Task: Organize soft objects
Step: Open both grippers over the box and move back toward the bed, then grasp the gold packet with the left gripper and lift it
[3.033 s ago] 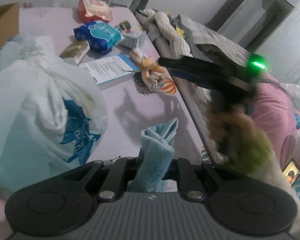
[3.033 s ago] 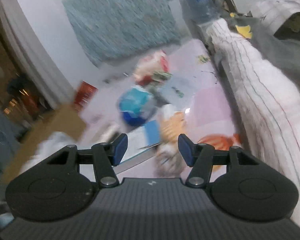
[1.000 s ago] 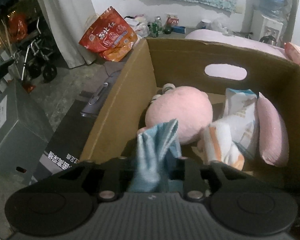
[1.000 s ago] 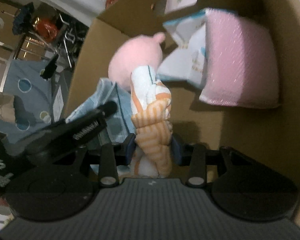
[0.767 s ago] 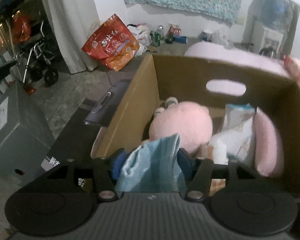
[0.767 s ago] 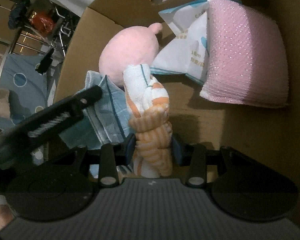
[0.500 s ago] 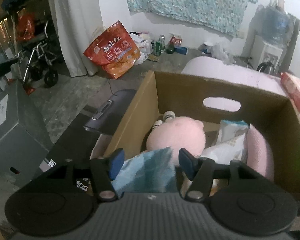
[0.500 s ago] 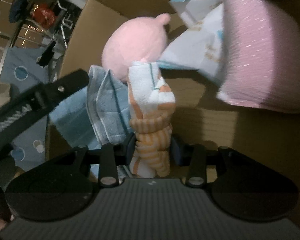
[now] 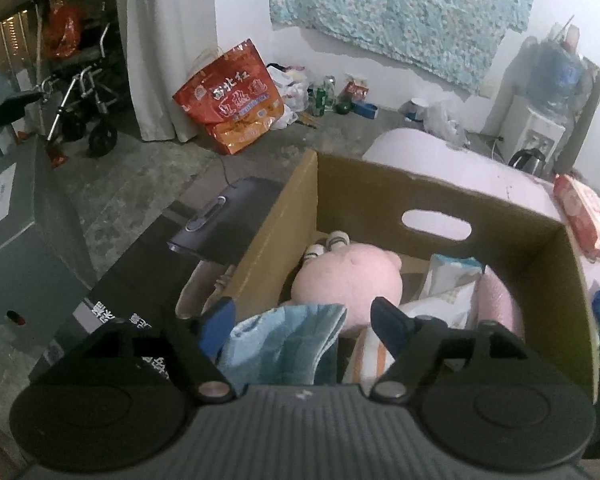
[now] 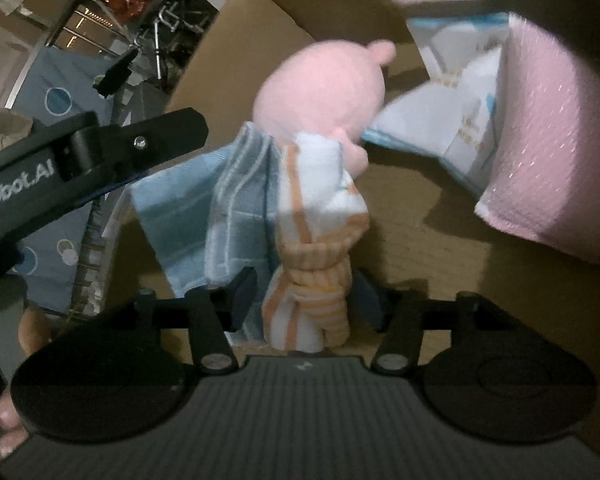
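An open cardboard box point(image 9: 380, 188) holds a pink plush toy point(image 9: 348, 284), a pink cushion point(image 10: 552, 152) and a white-and-blue packet point(image 10: 460, 120). My left gripper point(image 9: 304, 320) is open above the box's near edge; a light blue towel point(image 9: 284, 344) lies loose below its jaws, draped in the box. In the right wrist view the blue towel point(image 10: 204, 216) hangs beside an orange-and-white striped knotted cloth point(image 10: 312, 264). My right gripper point(image 10: 306, 292) stands inside the box with its jaws spread slightly around the striped cloth, which shows in the left wrist view point(image 9: 372, 356).
Left of the box a dark grey case point(image 9: 228, 216) and a black carton point(image 9: 112, 284) stand on the concrete floor. A red shopping bag point(image 9: 232, 100) leans on the far wall. A pink table surface point(image 9: 460, 160) lies behind the box.
My left gripper opened, let the blue towel drop into the box, and pulled up and back. My right gripper's jaws widened a little around the striped cloth.
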The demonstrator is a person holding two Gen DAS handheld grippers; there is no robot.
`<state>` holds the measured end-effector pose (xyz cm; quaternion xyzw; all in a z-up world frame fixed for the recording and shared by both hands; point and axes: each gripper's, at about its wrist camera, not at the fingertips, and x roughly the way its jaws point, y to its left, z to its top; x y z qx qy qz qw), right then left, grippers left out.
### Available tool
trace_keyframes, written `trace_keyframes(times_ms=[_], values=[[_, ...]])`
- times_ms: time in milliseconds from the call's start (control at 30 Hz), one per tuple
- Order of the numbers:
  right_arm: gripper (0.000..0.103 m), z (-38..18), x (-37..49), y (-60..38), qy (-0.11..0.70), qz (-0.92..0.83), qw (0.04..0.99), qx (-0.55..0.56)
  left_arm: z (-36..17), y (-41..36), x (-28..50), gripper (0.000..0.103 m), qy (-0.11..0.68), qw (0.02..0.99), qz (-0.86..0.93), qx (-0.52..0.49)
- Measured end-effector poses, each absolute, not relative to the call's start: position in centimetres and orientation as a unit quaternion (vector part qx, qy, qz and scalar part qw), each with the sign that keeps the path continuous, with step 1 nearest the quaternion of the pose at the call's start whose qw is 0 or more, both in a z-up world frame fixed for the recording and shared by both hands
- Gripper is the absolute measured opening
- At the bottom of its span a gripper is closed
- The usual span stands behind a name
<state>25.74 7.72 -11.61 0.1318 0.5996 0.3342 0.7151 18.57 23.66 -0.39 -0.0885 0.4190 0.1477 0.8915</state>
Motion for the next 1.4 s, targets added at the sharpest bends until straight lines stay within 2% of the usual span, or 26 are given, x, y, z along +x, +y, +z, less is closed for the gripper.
trace_keyframes(times_ms=[167, 333, 367, 433, 467, 600, 733, 933, 1100, 1167, 1400], values=[[0.057, -9.1, 24.9, 6.5, 0.579, 0.353, 0.727, 0.110, 0.6, 23.5, 17.5, 0.078, 0.412, 0.895, 0.150, -0.087], [0.057, -5.8, 22.6, 4.6, 0.525, 0.386, 0.758, -0.015, 1.0, 23.2, 16.6, 0.078, 0.413, 0.895, 0.149, -0.083], [0.051, -5.6, 21.9, 4.2, 0.512, 0.385, 0.767, -0.050, 1.1, 23.1, 16.5, 0.078, 0.413, 0.895, 0.148, -0.083], [0.048, -5.5, 21.0, 3.1, 0.497, 0.389, 0.767, -0.115, 1.1, 22.7, 16.4, 0.078, 0.414, 0.895, 0.145, -0.083], [0.043, -5.6, 20.9, 2.8, 0.497, 0.388, 0.765, -0.131, 1.1, 22.6, 16.3, 0.078, 0.415, 0.895, 0.143, -0.082], [0.040, -5.3, 20.2, 2.3, 0.492, 0.376, 0.768, -0.165, 1.3, 21.8, 16.0, 0.078, 0.416, 0.895, 0.140, -0.078], [0.042, -4.5, 20.6, 2.1, 0.493, 0.375, 0.772, -0.143, 1.4, 20.9, 15.7, 0.078, 0.418, 0.895, 0.135, -0.072], [0.047, -2.1, 20.7, -0.2, 0.453, 0.421, 0.785, -0.041, 2.2, 19.0, 15.1, 0.082, 0.415, 0.899, 0.126, -0.065], [0.059, 0.7, 17.9, -6.4, 0.390, 0.447, 0.803, 0.058, 3.1, 15.8, 14.1, 0.089, 0.410, 0.906, 0.090, -0.058], [0.072, 0.8, 16.2, -9.8, 0.367, 0.448, 0.809, 0.102, 3.2, 13.8, 13.8, 0.090, 0.415, 0.906, 0.069, -0.049], [0.079, -0.9, 10.1, -22.0, 0.311, 0.366, 0.858, 0.182, 3.7, 5.0, 13.4, 0.096, 0.421, 0.906, -0.032, -0.018]])
